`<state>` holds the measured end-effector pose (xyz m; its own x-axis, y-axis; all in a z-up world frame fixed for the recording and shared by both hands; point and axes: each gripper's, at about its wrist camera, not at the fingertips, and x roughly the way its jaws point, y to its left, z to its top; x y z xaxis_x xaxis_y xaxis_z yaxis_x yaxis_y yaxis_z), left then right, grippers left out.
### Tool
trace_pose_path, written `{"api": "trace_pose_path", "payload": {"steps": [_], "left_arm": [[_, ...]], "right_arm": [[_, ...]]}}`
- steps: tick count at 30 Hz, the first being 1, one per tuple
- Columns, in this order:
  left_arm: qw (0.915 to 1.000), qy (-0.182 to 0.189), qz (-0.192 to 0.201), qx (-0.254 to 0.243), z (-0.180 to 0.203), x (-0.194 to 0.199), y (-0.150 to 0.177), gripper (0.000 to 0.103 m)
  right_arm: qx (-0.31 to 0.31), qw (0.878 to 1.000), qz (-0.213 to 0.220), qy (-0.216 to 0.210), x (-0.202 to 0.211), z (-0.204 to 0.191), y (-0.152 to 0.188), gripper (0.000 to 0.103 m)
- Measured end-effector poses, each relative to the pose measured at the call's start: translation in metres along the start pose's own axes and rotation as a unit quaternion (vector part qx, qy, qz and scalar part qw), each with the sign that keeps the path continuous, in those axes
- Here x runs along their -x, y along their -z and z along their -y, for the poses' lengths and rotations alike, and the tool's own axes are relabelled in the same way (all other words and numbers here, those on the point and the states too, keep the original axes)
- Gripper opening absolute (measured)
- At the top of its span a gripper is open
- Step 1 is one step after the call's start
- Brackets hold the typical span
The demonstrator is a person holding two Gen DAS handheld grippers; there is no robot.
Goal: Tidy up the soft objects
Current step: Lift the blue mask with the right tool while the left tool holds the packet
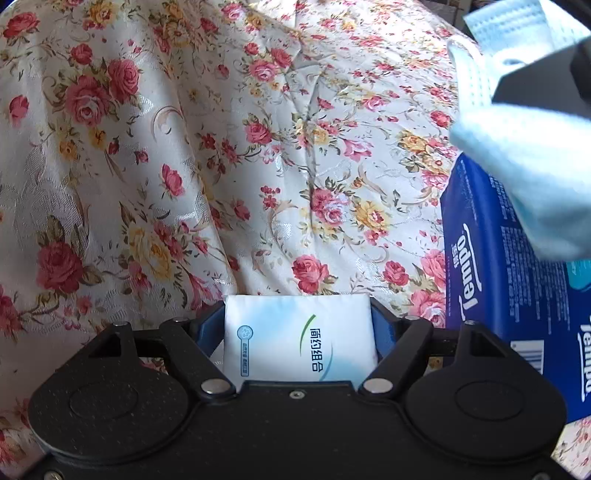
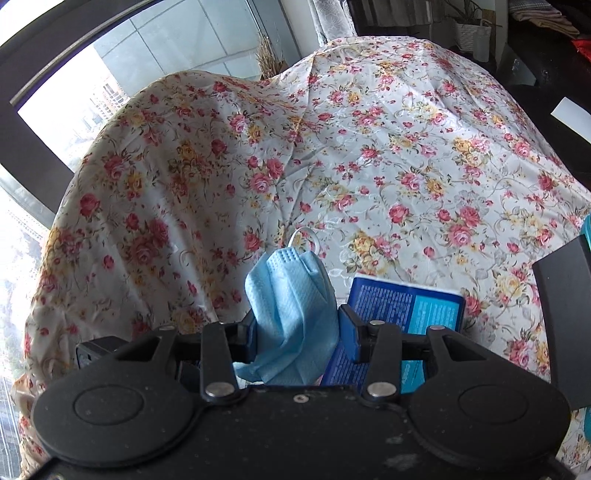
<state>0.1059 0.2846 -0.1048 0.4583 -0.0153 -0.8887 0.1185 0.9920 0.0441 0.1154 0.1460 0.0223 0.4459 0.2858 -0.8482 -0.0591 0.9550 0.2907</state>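
My left gripper [image 1: 297,332] is shut on a small white tissue pack [image 1: 299,336] with green and blue print, held just above the floral cloth [image 1: 221,166]. A dark blue Tempo tissue package [image 1: 517,295] lies to its right. My right gripper [image 2: 295,328] is shut on a crumpled light blue face mask [image 2: 291,306], whose white ear loop [image 2: 304,236] sticks up. The mask and the right gripper also show in the left wrist view [image 1: 517,147] at the upper right, above the Tempo package. In the right wrist view the Tempo package [image 2: 406,306] lies under and right of the fingers.
The floral cloth [image 2: 332,166] covers a rounded table. A window [image 2: 92,85] stands behind it at the left. Dark furniture and a white potted plant [image 2: 472,33] stand at the back right. A dark object with a teal edge [image 2: 565,314] is at the right edge.
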Motion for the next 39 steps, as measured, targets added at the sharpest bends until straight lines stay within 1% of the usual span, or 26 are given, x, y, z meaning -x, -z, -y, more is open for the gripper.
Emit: {"api": "trace_pose_path", "payload": {"steps": [3,7,10,15,18,20,23,27,31,34,39], "left_arm": [[1.0000,0.005,-0.004,0.000,-0.001,0.001,-0.002,0.073],[1.0000,0.001,-0.006,-0.007,0.001,0.003,-0.002,0.073],[0.9999,-0.002,-0.008,-0.007,0.003,0.001,-0.004,0.072],[1.0000,-0.005,0.002,0.000,0.004,0.001,-0.002,0.071],[0.9998,-0.006,-0.004,0.019,0.001,0.007,0.001,0.069],[0.9992,-0.015,-0.012,0.036,-0.003,0.014,0.003,0.069],[0.9989,-0.012,-0.001,0.045,-0.005,0.028,0.009,0.069],[0.9988,-0.038,0.005,0.030,0.008,0.045,0.011,0.069],[0.9981,-0.054,0.030,-0.001,0.022,0.063,0.018,0.069],[0.9979,-0.044,0.047,-0.006,0.024,0.066,0.022,0.069],[0.9973,-0.018,0.049,0.052,0.009,0.066,0.018,0.069]], "right_arm": [[-0.006,1.000,-0.006,-0.002,0.001,0.003,0.006,0.043],[-0.005,1.000,-0.008,0.001,0.003,0.003,0.008,0.043],[-0.012,1.000,-0.010,-0.007,0.004,0.004,0.007,0.043],[-0.013,1.000,-0.011,-0.017,0.006,0.004,0.007,0.043],[-0.013,1.000,-0.012,-0.021,0.009,0.008,0.010,0.043],[-0.015,0.999,-0.015,-0.025,0.011,0.010,0.013,0.043],[-0.007,0.999,-0.019,-0.028,0.013,0.012,0.021,0.043],[0.001,0.999,-0.024,-0.036,0.017,0.014,0.036,0.043],[-0.003,0.999,-0.027,-0.046,0.022,0.021,0.051,0.043],[-0.010,0.998,-0.027,-0.052,0.026,0.033,0.056,0.043],[-0.022,0.998,-0.022,-0.054,0.035,0.050,0.058,0.043]]}}
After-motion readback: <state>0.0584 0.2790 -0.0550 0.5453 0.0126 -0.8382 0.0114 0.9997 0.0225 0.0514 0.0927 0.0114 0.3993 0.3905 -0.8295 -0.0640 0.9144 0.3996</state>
